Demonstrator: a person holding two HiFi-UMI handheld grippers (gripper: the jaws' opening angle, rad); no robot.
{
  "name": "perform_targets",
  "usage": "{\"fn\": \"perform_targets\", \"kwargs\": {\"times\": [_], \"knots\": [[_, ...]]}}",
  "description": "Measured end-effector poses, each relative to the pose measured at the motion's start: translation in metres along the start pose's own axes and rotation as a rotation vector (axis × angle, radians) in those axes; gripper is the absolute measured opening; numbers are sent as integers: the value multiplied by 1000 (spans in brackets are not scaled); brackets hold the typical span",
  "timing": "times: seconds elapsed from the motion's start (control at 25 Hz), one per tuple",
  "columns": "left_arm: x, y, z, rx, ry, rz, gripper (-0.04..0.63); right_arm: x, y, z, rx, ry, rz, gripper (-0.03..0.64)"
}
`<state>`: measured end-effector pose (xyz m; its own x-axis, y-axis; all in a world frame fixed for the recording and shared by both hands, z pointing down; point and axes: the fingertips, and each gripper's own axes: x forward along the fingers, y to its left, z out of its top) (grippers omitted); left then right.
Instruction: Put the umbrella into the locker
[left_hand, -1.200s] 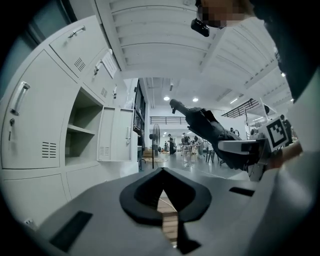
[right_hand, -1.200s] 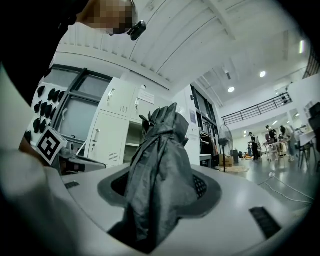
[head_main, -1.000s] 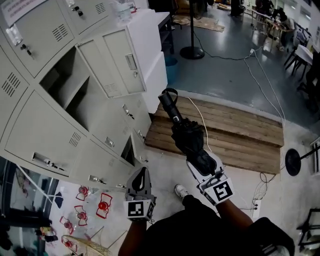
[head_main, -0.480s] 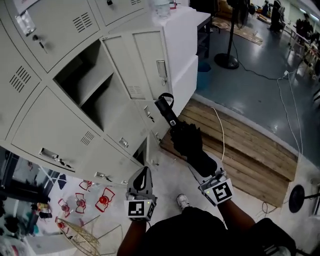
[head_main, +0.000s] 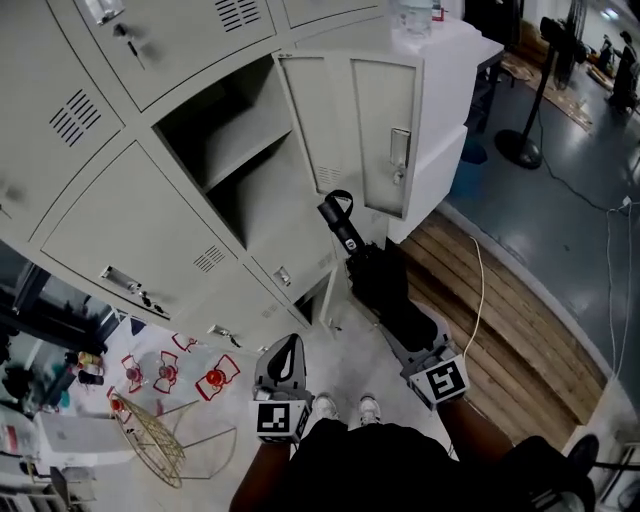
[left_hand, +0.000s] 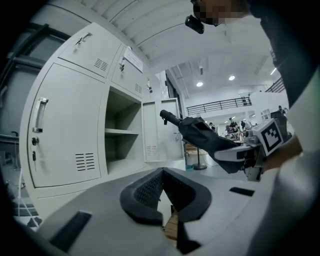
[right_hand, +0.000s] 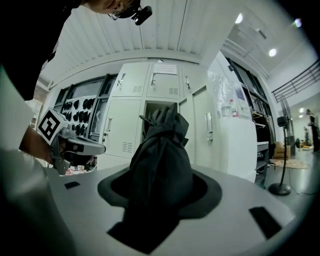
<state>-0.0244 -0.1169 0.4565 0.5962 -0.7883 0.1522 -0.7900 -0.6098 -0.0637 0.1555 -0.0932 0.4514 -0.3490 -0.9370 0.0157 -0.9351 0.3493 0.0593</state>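
Just off the open locker's (head_main: 215, 125) front edge, right claw (head_main: 408, 328) is clamped on the folded black umbrella (head_main: 378, 285), handle tip near the swung-out door's (head_main: 378, 130) bottom corner. Both shelf bays gape wide. Left claw (head_main: 283, 352) sits lower, jaws together, empty.

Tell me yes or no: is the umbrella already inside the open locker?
No, the umbrella is clamped in the right tongs out in front of the open locker, not inside it.

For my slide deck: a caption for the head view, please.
Right gripper holds a folded black umbrella toward the open locker; left gripper shut, empty.
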Motion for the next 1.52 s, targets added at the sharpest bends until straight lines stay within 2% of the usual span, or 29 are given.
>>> {"fn": "perform_targets", "kwargs": {"times": [0.32, 0.48, 0.6, 0.76, 1.0, 1.16, 1.32, 1.52], "knots": [[23, 55, -2, -27, 3, 61, -4, 70, -2, -10, 22, 61, 66, 229], [41, 86, -7, -47, 10, 76, -4, 106, -13, -19, 0, 103, 76, 229], [52, 114, -18, -41, 44, 110, -4, 131, -15, -24, 19, 140, 71, 229], [61, 140, -18, -26, 35, 106, -3, 157, -11, -27, -5, 184, 59, 229], [77, 160, -14, 3, 12, 54, -3, 192, -2, -36, -10, 238, 49, 229], [83, 172, -16, -33, 11, 60, -4, 214, -1, -42, -35, 259, 43, 229], [85, 174, -20, -55, 6, 66, -4, 236, 2, -44, -15, 291, 46, 229], [89, 179, -21, -43, 7, 87, -3, 271, 0, -46, -25, 308, 58, 227]]}}
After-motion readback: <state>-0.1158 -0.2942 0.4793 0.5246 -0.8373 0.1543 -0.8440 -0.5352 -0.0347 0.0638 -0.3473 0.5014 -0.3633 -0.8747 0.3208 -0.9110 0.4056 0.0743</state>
